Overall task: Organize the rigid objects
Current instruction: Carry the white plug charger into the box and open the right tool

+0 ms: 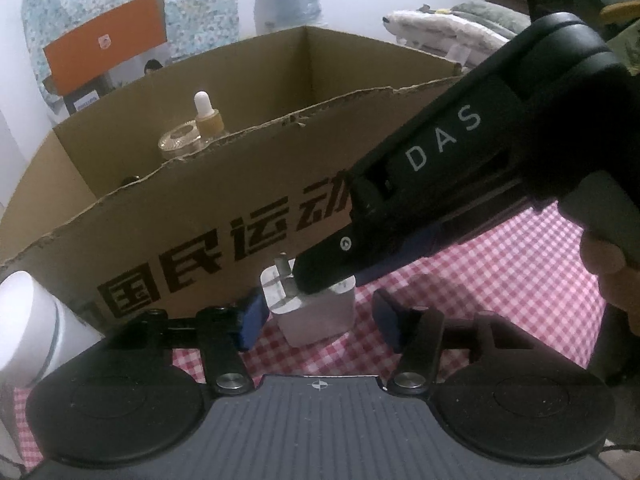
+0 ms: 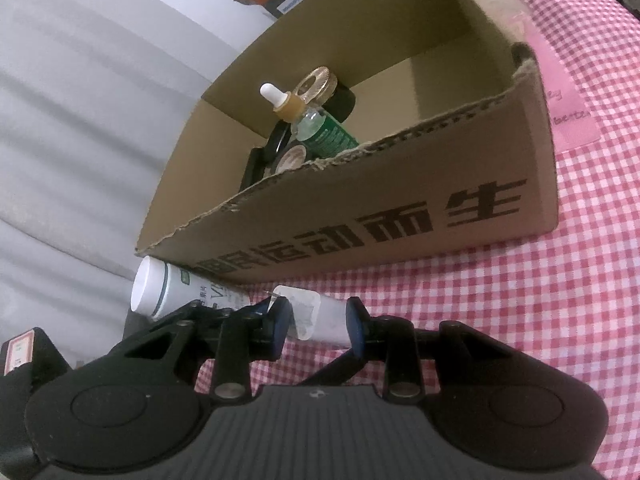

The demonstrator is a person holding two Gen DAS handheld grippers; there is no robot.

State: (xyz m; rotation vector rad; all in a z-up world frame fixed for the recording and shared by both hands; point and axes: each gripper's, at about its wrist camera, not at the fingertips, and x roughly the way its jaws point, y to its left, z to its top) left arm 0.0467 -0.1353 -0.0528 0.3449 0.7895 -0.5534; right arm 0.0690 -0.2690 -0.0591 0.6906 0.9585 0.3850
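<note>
A white plug adapter (image 1: 320,316) stands on the red checked cloth (image 1: 500,272) just in front of the cardboard box (image 1: 200,216). My left gripper (image 1: 318,322) is open around it; the right pad stands clear of the adapter's side and the left pad is close beside it. My right gripper (image 2: 318,326) comes in from the right and is shut on the adapter (image 2: 316,314), its black finger (image 1: 320,272) lying over the adapter's pronged top. The box (image 2: 400,216) holds a dropper bottle (image 2: 286,106), a green bottle (image 2: 328,136) and a gold-lidded jar (image 2: 316,82).
A white tube (image 2: 168,292) lies against the box's near left corner, close to the adapter. A pink card (image 2: 560,112) lies on the cloth right of the box. A hand (image 1: 612,272) holds the right gripper's handle. A black object (image 2: 24,356) sits at the lower left.
</note>
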